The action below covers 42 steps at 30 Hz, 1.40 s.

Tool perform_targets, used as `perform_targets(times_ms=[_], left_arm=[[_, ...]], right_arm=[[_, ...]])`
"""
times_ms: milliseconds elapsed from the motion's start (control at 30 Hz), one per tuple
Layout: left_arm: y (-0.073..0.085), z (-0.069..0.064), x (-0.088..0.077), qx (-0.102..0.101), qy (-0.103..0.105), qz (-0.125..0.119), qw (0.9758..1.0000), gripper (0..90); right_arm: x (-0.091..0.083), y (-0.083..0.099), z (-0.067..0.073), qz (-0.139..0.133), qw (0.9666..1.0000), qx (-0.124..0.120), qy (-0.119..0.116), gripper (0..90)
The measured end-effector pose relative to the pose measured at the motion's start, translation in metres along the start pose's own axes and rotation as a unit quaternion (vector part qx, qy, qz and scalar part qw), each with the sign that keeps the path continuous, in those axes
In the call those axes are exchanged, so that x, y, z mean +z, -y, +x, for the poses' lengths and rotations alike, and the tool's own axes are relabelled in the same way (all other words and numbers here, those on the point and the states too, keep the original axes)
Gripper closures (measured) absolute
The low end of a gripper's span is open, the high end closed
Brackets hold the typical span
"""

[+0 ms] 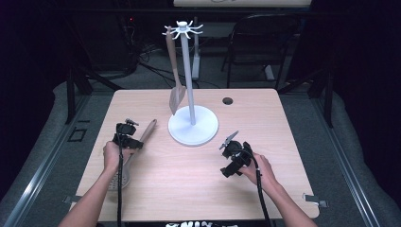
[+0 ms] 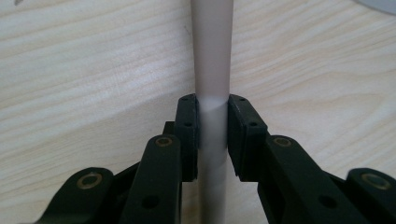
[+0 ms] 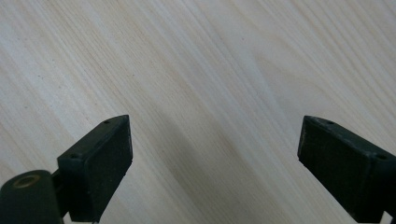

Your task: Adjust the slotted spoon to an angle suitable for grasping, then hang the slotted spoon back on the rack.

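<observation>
A long utensil lies on the wooden table [image 1: 198,189] at the left, its pale handle [image 1: 147,129] pointing toward the white hanging stand [image 1: 193,126] and its perforated head [image 1: 122,179] beside the left forearm. My left gripper [image 1: 134,143] is shut on that handle; in the left gripper view both pads [image 2: 188,130] press on the handle [image 2: 212,56]. A brown spatula [image 1: 176,92] hangs from a hook at the stand's top. My right gripper [image 1: 227,163] hovers low over bare wood right of the stand, jaws wide apart [image 3: 215,154], nothing between them.
The stand's round base sits mid-table with its tall pole [image 1: 187,71] rising from it. A cable hole [image 1: 227,100] lies near the far edge. A dark chair [image 1: 257,42] stands behind the table. Bare wood spreads between the two hands.
</observation>
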State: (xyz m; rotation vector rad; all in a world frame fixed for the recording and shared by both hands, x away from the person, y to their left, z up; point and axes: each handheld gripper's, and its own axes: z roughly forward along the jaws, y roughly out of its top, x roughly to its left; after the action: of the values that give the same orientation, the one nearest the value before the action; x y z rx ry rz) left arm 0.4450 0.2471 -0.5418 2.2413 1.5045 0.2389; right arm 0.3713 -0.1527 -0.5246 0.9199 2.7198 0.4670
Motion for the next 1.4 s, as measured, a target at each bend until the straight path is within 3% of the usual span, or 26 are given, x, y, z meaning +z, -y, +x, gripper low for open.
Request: perform_targets(times_ms=[233,767,1067,1400], left_arm=[[0.007,-0.001,-0.014,0.004,0.007,-0.038,0.9992,75.3],[0.014,-0.001,-0.027,0.007,0.006,-0.075,0.9971,75.2],[0.016,-0.012,-0.041,0.037,-0.002,-0.128,0.9911,75.3],[0.014,-0.019,-0.059,0.036,-0.007,-0.171,0.9845,75.6]], right_arm=[[0.001,0.0,0.001,-0.003,1.0,0.003,-0.004,9.8],[0.005,-0.004,0.003,-0.003,0.9999,-0.003,-0.009,9.8],[0.004,-0.005,0.003,0.002,1.0,-0.006,-0.007,9.9],[0.005,-0.002,0.002,-0.005,0.9999,0.001,-0.009,10.0]])
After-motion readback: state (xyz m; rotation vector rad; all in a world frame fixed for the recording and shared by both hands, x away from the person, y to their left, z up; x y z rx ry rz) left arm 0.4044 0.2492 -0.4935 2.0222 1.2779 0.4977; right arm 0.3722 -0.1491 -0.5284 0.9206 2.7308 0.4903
